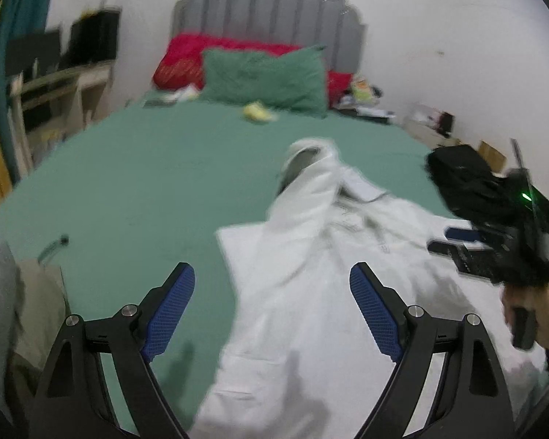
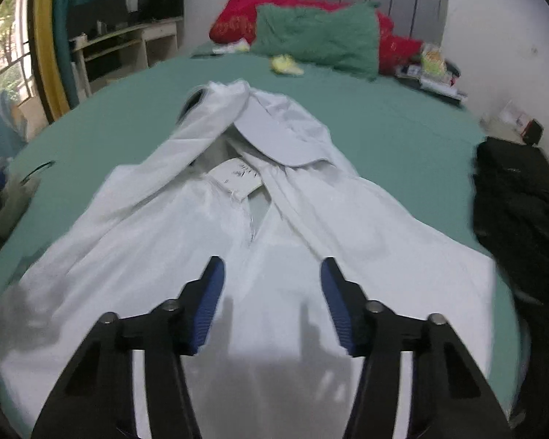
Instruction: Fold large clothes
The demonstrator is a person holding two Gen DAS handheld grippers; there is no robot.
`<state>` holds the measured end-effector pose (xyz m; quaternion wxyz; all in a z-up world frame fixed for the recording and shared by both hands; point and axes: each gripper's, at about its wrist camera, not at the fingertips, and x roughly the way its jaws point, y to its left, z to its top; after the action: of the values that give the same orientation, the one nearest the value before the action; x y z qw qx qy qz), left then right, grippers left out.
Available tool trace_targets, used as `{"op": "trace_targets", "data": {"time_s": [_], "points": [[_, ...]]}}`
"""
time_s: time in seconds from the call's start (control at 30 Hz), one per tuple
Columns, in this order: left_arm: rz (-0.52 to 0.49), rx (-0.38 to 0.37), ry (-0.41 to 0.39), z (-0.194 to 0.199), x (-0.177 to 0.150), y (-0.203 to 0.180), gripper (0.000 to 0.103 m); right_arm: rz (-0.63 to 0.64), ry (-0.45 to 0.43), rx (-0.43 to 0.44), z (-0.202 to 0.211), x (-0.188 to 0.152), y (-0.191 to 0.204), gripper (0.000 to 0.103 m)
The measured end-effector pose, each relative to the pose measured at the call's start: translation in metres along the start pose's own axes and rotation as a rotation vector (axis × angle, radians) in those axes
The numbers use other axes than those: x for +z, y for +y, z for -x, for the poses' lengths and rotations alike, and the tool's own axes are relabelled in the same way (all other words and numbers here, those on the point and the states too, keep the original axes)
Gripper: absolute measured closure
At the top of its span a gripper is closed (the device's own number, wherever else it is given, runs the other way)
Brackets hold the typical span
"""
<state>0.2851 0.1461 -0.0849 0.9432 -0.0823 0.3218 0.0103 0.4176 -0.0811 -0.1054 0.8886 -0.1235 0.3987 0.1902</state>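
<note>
White hoodie spread on green bed; both claws empty, above the cloth.

White hoodie (image 2: 208, 241) lies flat on the green bedsheet (image 2: 402, 135), sleeves crossed over the chest, hood toward the headboard; left gripper (image 1: 272, 292) jaws spread wide, holding nothing; right gripper (image 2: 272, 281) likewise parted and empty over the garment's middle; black garment (image 2: 512, 201) just beside the hoodie's right edge; green pillow (image 2: 318, 40) far off.

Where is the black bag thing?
In the right wrist view the black bag lies at the right edge of the green bed, just right of the white garment.
</note>
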Motion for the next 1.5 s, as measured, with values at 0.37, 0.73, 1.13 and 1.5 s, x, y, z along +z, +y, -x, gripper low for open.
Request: {"op": "trace_targets", "data": {"time_s": [0.37, 0.73, 1.13, 1.5], "points": [[0.162, -0.037, 0.134, -0.035, 0.003, 0.048, 0.014, 0.047, 0.070, 0.003, -0.096, 0.054, -0.012, 0.101], [0.163, -0.017, 0.138, -0.026, -0.004, 0.039, 0.014, 0.229, 0.166, 0.219, 0.029, -0.018, 0.018, 0.100], [0.225, -0.041, 0.139, -0.015, 0.007, 0.050, 0.014, 0.086, 0.133, 0.126, -0.014, 0.005, 0.054, 0.064], [0.300, -0.020, 0.156, -0.020, 0.011, 0.079, 0.014, 0.220, 0.035, 0.289, 0.010, 0.024, 0.109, 0.100]]}}
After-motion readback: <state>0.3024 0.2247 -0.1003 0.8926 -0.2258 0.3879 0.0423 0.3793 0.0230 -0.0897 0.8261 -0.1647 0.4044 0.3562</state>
